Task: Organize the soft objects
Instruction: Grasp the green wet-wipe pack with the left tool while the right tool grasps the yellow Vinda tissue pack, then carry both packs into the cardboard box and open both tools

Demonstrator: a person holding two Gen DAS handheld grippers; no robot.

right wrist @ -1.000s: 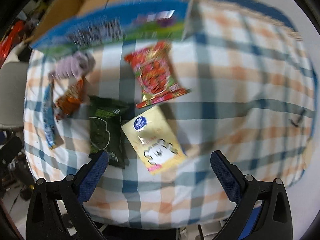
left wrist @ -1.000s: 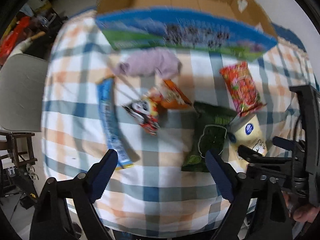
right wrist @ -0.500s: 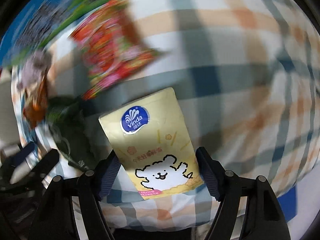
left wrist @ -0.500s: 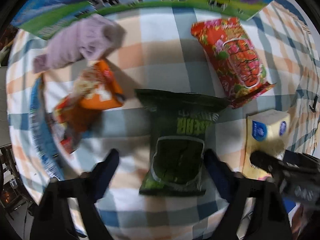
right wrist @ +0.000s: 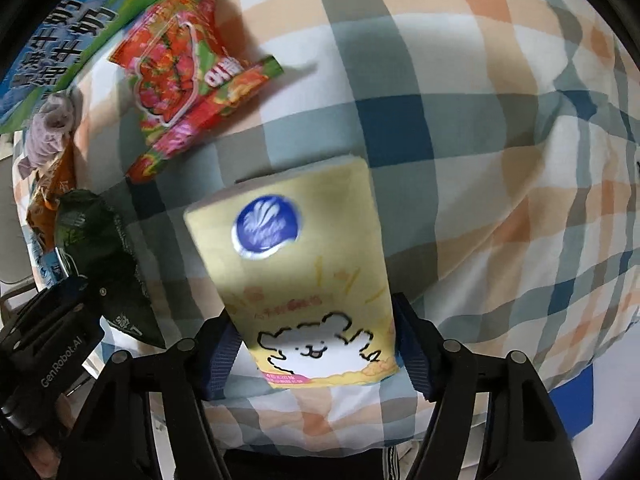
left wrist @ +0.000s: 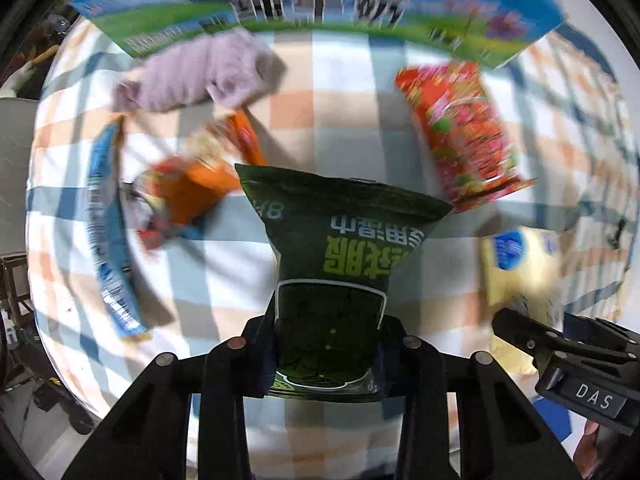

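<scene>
My left gripper is shut on the near end of a dark green wet-wipe pack, which is lifted off the checked cloth. My right gripper is shut on the near end of a yellow tissue pack with a blue round logo and a white dog drawing. The yellow pack also shows in the left wrist view, and the green pack in the right wrist view.
On the checked cloth lie a red snack bag, an orange snack bag, a long blue packet and a lilac cloth. A blue and green carton stands at the far edge.
Both grippers came down and forward onto the packs and shut on them. The green pack has risen off the cloth in the left gripper.
</scene>
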